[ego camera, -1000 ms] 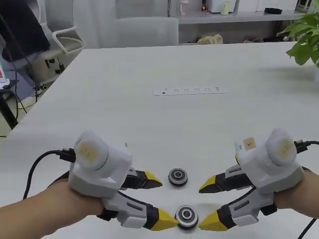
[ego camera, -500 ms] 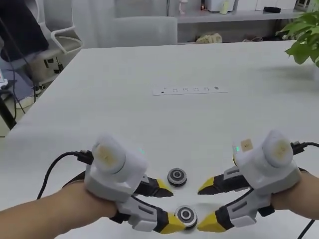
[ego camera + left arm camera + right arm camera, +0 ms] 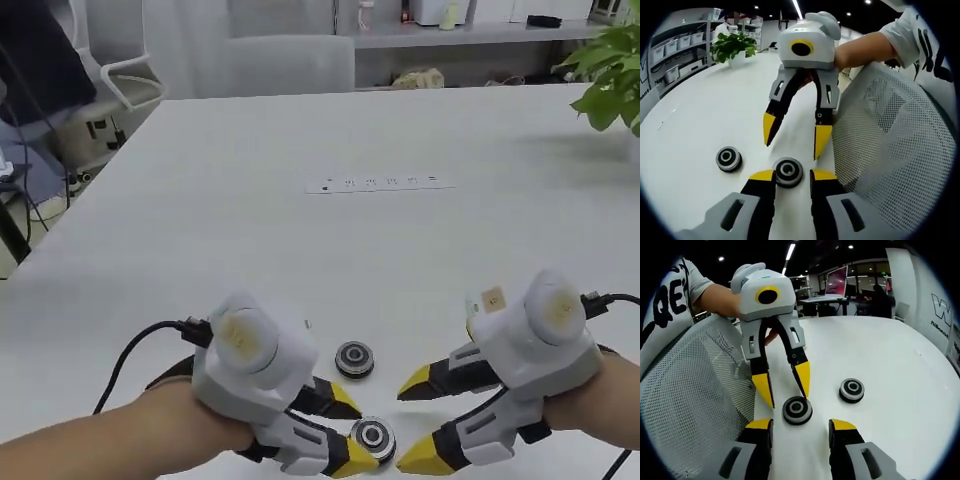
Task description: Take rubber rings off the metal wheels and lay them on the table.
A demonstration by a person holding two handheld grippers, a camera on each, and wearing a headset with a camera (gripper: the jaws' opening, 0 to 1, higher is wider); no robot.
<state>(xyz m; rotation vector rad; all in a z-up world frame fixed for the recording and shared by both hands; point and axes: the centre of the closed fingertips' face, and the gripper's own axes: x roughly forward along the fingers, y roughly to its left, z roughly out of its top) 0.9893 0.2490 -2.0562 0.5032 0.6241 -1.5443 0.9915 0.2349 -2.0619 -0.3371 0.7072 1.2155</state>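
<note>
Rubber ring [image 3: 786, 411] on the lower-centre wheel [image 3: 373, 436] looks soft and stretchy over stiff metal, so my left tongs [image 3: 356, 436] and right tongs [image 3: 405, 428], both apart, should pinch its outer edge.

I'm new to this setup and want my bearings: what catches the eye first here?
The yellow-tipped left gripper and right gripper face each other low over the white table, both open. Between them lies the near wheel, black-ringed, flanked by the left gripper's jaws. The far wheel lies just beyond it.
</note>
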